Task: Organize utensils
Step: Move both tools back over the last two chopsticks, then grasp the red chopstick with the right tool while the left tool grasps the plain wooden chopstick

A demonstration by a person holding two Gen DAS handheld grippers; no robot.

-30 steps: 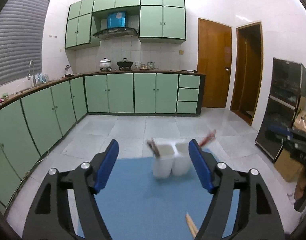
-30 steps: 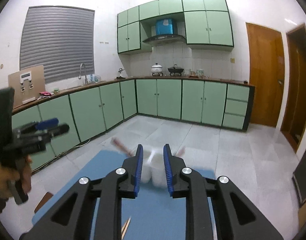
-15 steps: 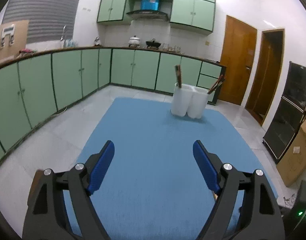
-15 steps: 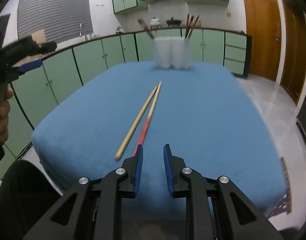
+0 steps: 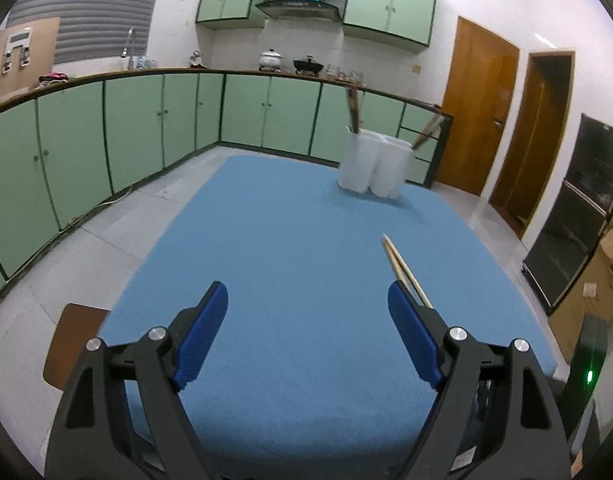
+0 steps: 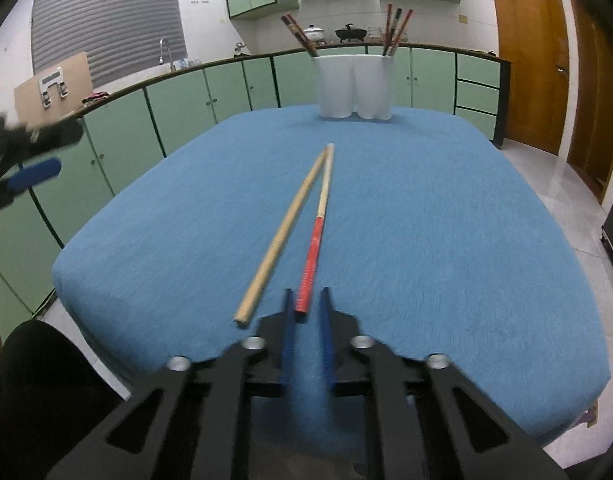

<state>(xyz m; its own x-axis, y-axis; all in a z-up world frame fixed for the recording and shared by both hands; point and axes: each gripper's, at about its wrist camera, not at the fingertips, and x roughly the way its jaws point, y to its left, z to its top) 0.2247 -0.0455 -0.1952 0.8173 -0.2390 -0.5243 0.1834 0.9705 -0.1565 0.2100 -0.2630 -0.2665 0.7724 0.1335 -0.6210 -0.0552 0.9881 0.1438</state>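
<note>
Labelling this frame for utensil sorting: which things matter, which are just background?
Job:
- red-handled chopstick, its end between the right tongs
- plain wooden chopstick beside it
- white two-cup holder, chopsticks already in it
- left tongs, open over bare cloth

Background:
- blue tablecloth
- green cabinets
- pots
- cardboard box

**Gripper status: left wide, right closed down**

Left gripper [image 5: 308, 330]: jaws spread wide, blue pads angled outward, nothing between them, tilted down and hovering above the surface. From the right wrist view it shows at the far left edge, blurred, one blue pad [image 6: 34, 172] visible, with a bit of the hand holding it at the frame border.

Right gripper [image 6: 305, 300]: pitched downward, low over the surface. Blue pads nearly parallel with only a narrow slot left; frame is motion-blurred. Whether the pads grip anything can't be told.
</note>
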